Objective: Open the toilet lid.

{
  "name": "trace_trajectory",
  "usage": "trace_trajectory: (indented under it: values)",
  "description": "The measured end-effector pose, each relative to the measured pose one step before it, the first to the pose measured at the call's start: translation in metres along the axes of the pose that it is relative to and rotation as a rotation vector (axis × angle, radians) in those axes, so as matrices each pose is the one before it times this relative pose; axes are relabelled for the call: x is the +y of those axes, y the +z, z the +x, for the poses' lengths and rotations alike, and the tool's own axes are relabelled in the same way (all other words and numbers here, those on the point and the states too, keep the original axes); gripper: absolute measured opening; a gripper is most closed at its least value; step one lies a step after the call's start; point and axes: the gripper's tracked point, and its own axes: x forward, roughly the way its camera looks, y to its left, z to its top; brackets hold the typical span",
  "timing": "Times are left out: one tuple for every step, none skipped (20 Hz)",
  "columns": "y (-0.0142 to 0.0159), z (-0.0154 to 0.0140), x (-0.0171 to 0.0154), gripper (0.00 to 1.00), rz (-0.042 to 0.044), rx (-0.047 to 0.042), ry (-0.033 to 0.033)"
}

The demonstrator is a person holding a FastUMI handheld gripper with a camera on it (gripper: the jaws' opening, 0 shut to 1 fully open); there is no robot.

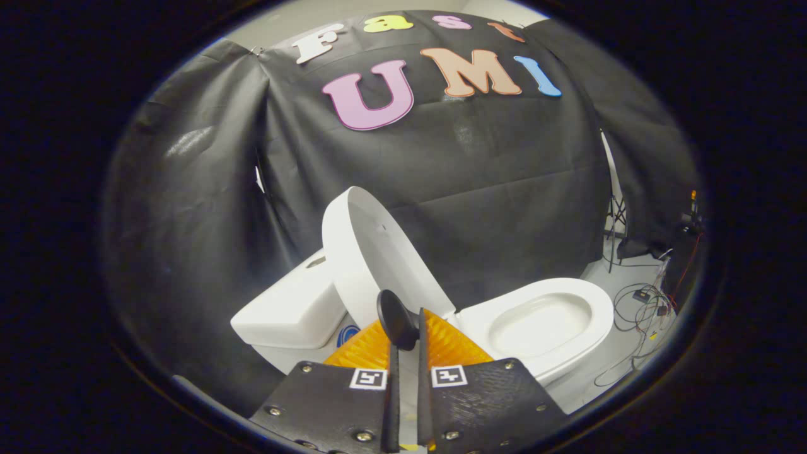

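So your gripper (403, 328) has its two fingers squeezed nearly together, only a thin slit left between them, and nothing is caught in that slit, so it's clenched on nothing. One oddity: a dark rounded pad (396, 318) sticks up at the finger ends, and I can't tell if it's part of a finger or something mounted on it.

Using the toilet bowl (541, 325) as the anchor: the toilet lid (372, 252) is already up. It stands raised at the hinge end of the bowl, tilted back toward the tank (293, 309), with its pale underside turned to the open bowl. The lid's lower edge sits right behind your fingertips, but whether the fingers are touching it or just hovering in front isn't something I can make out. The seat ring looks down on the bowl, and the inside of the bowl is in plain sight.

The tank is on the far side of the lid from the bowl, and the lid seems to lean close to it; contact is hidden by the lid itself.

Behind the bowl hangs the black cloth wall (504, 189). Past the front end of the bowl, on the pale floor (621, 353), you've got a tangle of cables (643, 302) and a thin stand leg (613, 233) beside the cloth's edge.

Square markers (368, 378) sit on the gripper's plates, nearer you than the bowl.
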Motion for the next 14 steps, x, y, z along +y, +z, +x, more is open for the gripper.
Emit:
trace_trajectory:
  values:
    - [-0.00027,0.00106,0.00168,0.12,0.00242,-0.00086,0.00299]
    - [-0.00074,0.00085,0.00184,0.11,-0.0006,-0.00124,0.00361]
    - [-0.00114,0.00033,0.00257,0.12,-0.00697,-0.00299,0.00391]
    - [-0.00057,-0.00007,0.00196,0.11,-0.01956,-0.00107,0.00239]
    - [-0.00082,0.00055,0.00228,0.12,-0.02738,-0.00202,-0.00059]
    - [0.0009,0.00021,-0.00008,0.12,-0.0302,-0.00074,-0.00681]
    - [-0.00033,-0.00019,-0.00181,0.11,-0.01834,-0.00082,-0.00851]
    - [-0.00034,0.00068,0.0,0.11,-0.01073,0.00259,-0.00092]
    - [-0.00153,0.00064,0.00261,0.11,-0.00961,0.00347,0.00507]
    - [-0.00196,0.00128,0.00611,0.11,-0.00758,0.01336,0.0243]
    - [-0.00281,0.00021,0.00567,0.14,-0.00421,0.01413,0.02587]
    - [0.00163,-0.00044,0.00843,0.29,0.02215,-0.00038,0.04547]
    - [0.00134,0.00229,0.00429,0.45,0.02424,-0.00117,0.02968]
    - [0.00172,-0.00121,0.00224,0.6,0.00197,0.00517,0.0125]
